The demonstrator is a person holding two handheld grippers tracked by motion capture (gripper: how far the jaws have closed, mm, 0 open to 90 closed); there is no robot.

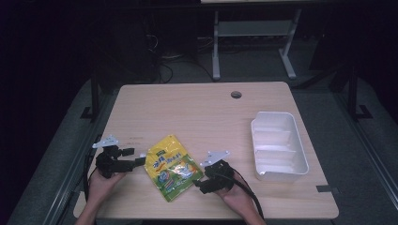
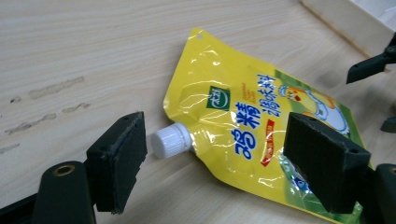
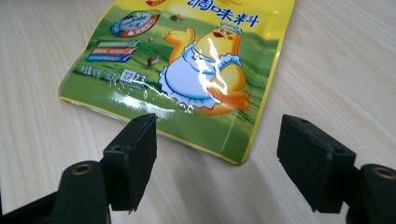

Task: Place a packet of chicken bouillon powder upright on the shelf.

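Bare wooden table (image 1: 197, 112) across the far half, open passage there. Yellow spouted pouch (image 1: 172, 167) flat near the front edge, between left gripper (image 1: 136, 161) and right gripper (image 1: 199, 186), both with jaws spread, little room between them. White tray (image 1: 279, 146) blocking the right side, well apart from pouch. Small grommet hole (image 1: 236, 94) near far edge.

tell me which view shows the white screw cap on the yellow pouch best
The left gripper view: the white cap sits close and sharp between that gripper's open jaws. The high view shows the yellow pouch small, its cap too tiny to make out; the right gripper view shows the pouch's bottom end.
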